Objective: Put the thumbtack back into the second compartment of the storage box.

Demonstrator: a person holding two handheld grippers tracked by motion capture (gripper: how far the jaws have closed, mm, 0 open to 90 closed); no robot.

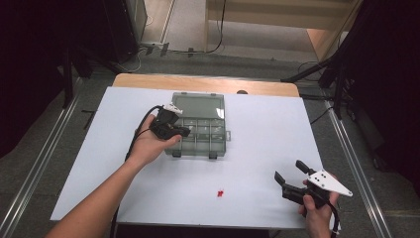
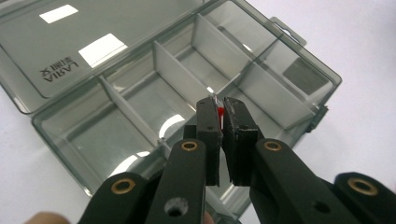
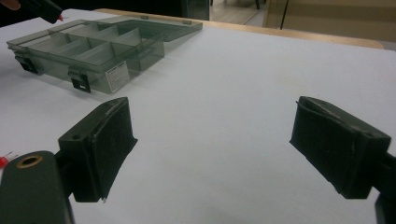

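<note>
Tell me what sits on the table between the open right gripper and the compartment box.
In the high view, one small red piece lies on the white table between the right gripper and the compartment box; otherwise bare.

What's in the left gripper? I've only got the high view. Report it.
Observer: In the left gripper view, the left gripper pinches a small red piece at its jaw tips.
Operator: Tell me what's below it.
Observer: The open box; the compartments seen there hold nothing.
Operator: Next, the right gripper.
Observer: The right gripper is open wide, with bare table between its jaws.
</note>
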